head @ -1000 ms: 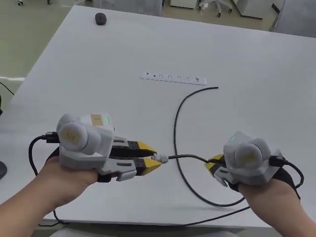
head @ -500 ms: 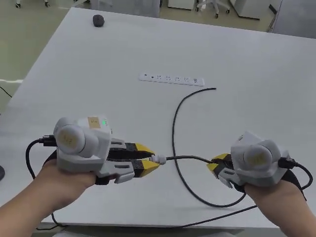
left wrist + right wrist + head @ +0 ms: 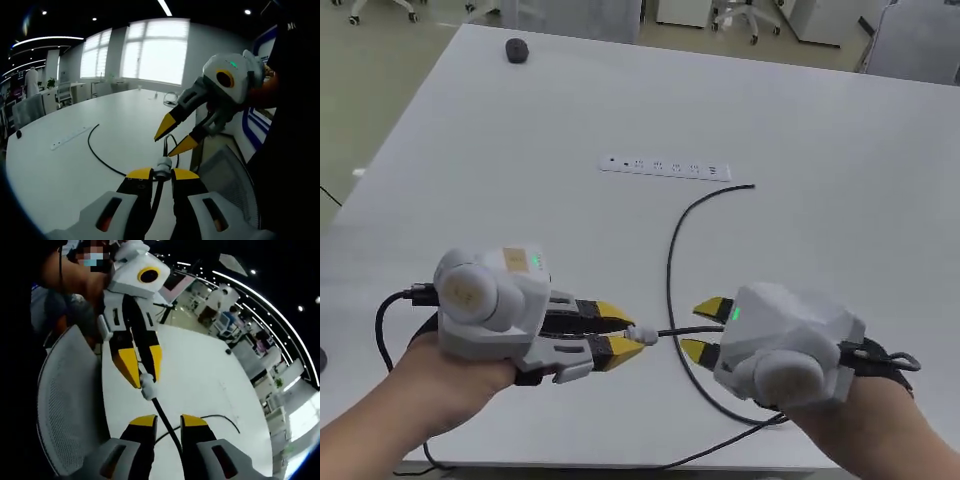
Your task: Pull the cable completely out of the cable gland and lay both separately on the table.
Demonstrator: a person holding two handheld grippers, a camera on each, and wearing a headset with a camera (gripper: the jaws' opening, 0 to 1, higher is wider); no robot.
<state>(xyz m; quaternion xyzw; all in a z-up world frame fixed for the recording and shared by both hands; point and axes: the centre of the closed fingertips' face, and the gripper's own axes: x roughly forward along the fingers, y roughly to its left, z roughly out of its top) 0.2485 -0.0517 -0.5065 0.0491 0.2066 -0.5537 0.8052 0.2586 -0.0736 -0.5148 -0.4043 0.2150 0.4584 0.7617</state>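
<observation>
Cable (image 3: 161,415) threads parted jaws of right tool (image 3: 168,419), plain in right gripper view.

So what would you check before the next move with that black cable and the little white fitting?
1. Left gripper clamped on the white plastic cable gland: ok.
2. Right gripper gripping the thin black cable: not ok; its jaws stand open, and the cable runs between them.
3. Cable out of the gland: not ok; it enters the gland.
4. Cable's free end loose: ok; it lies on the white table, apart from the white power strip.
5. Gland's nut loosened: cannot tell.
</observation>
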